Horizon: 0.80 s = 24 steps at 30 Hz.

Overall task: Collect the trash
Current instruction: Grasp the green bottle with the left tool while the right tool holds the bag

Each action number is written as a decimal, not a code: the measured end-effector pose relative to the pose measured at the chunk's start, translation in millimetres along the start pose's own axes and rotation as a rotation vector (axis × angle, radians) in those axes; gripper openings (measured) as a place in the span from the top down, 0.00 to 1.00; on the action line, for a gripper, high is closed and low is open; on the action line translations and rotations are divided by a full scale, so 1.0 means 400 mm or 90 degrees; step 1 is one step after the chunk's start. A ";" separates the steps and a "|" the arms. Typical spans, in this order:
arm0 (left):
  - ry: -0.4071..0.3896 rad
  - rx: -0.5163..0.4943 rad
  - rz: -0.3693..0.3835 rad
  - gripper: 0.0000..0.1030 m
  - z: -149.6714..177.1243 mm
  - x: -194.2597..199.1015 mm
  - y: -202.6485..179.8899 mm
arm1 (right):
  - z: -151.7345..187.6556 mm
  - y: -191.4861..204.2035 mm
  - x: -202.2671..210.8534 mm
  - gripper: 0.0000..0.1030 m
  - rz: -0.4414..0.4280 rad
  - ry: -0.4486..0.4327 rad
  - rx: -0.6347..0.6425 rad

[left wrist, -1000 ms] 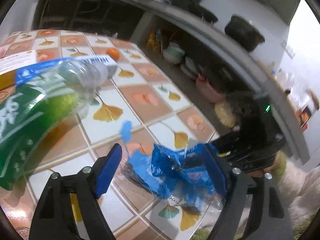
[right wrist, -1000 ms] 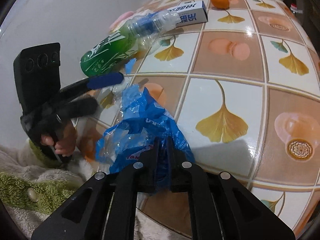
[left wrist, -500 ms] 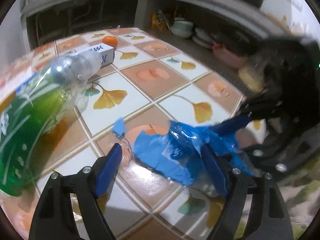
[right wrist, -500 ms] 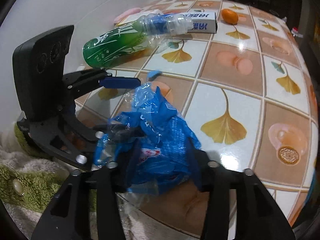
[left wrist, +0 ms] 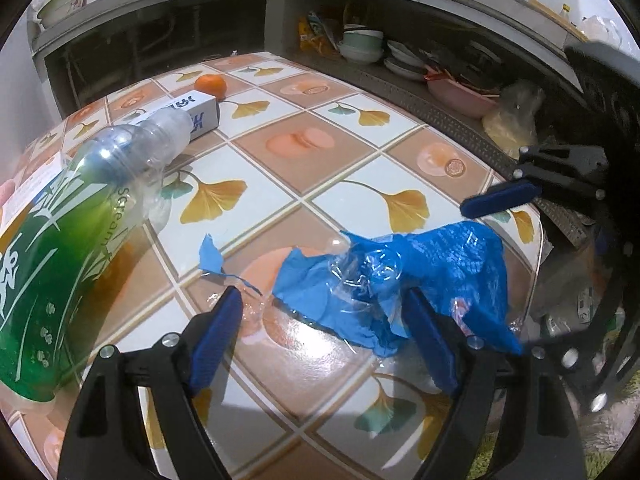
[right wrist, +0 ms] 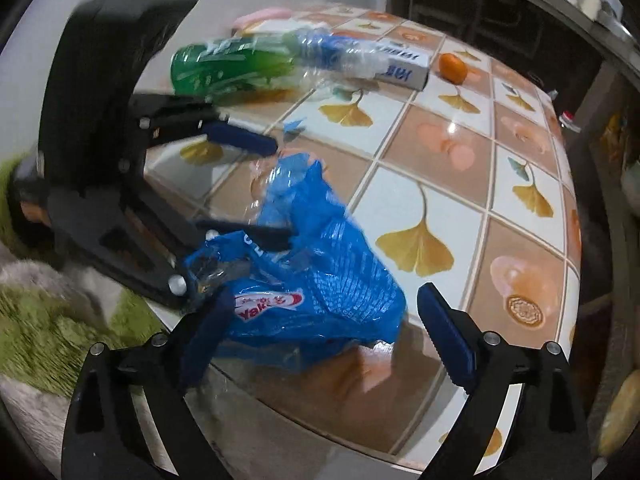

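Both jaws spread, we flank the crumpled blue plastic wrapper (left wrist: pixel 436 276) at the tabletop (left wrist: pixel 304 172) near edge; next, probably, one gripper must pinch it.

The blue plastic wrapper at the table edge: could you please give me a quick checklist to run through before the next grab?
1. Left gripper open: ok.
2. Right gripper open: ok.
3. Blue wrapper lies between the right gripper's fingers: ok.
4. Wrapper gripped by either gripper: not ok, both open.
5. Wrapper fully supported on the table: cannot tell, it sits at the near edge.
6. Green bottle apart from the wrapper: ok.
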<state>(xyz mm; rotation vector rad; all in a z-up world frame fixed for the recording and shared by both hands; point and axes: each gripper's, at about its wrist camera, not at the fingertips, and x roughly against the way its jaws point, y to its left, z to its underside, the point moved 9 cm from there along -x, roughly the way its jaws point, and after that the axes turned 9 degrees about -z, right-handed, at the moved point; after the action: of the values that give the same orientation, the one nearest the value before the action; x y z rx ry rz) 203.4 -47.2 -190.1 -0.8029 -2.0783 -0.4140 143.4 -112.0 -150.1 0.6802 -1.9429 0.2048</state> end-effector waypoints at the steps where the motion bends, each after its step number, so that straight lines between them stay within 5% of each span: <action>1: 0.000 0.004 0.004 0.21 0.000 0.001 0.001 | 0.004 0.001 -0.008 0.14 0.008 0.007 0.008; 10: -0.010 0.061 0.073 0.19 -0.006 0.020 0.013 | -0.002 0.016 -0.055 0.14 -0.011 0.018 0.014; 15: -0.092 0.040 0.085 0.18 -0.043 0.106 0.027 | -0.008 0.014 -0.055 0.18 -0.006 0.016 0.005; 20: -0.173 -0.028 -0.025 0.05 -0.114 0.192 0.079 | -0.006 0.012 -0.041 0.32 0.008 0.000 -0.017; 24: -0.151 -0.043 -0.120 0.05 -0.147 0.185 0.171 | -0.002 0.004 -0.030 0.43 0.014 -0.013 -0.037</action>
<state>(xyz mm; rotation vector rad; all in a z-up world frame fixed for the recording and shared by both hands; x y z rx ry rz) 252.4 0.1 -95.5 -0.7259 -2.3839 -0.5140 147.1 -106.1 -159.8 0.6247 -1.9689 0.1546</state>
